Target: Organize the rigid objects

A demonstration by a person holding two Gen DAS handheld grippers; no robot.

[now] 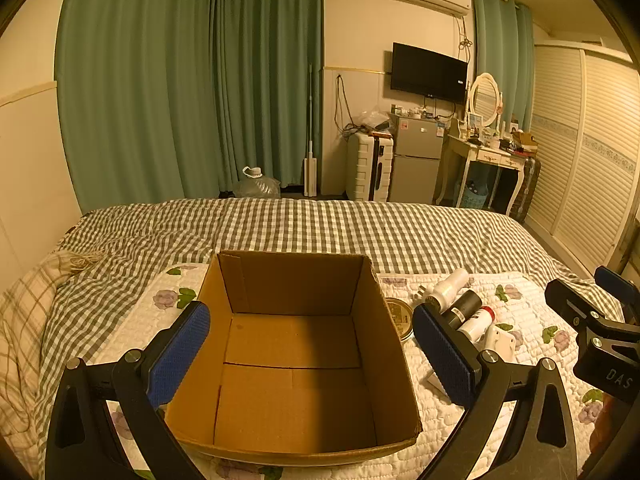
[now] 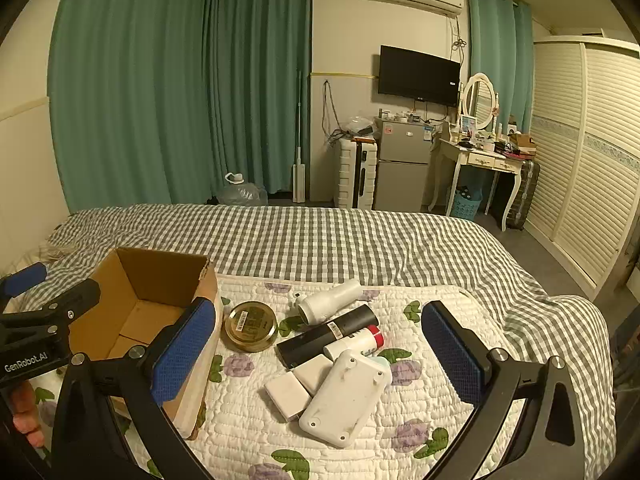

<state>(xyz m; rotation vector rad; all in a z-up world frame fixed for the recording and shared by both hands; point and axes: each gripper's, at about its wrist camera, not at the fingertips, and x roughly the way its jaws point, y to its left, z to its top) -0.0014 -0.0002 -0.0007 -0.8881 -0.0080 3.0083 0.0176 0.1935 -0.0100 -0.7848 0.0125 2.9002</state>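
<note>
Right wrist view is showing the bed [image 2: 360, 240] carrying an empty cardboard box [image 2: 132, 312] beside scattered rigid objects [image 2: 332, 344] on its near edge. Both grippers, left [image 1: 312, 356] and right [image 2: 320, 356], are hovering with jaws wide open, gripping nothing. Starting with the large white device [image 2: 344, 400] lying on top is probably making the smaller pieces easier.

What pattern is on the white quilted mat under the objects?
Purple flowers with green leaves on the quilted mat, clearest in the right wrist view.

Dim, warm yellow indoor light tints both sharp fisheye views, edges bowing into black corners, shadow filling the cardboard box [image 1: 288, 360].
</note>
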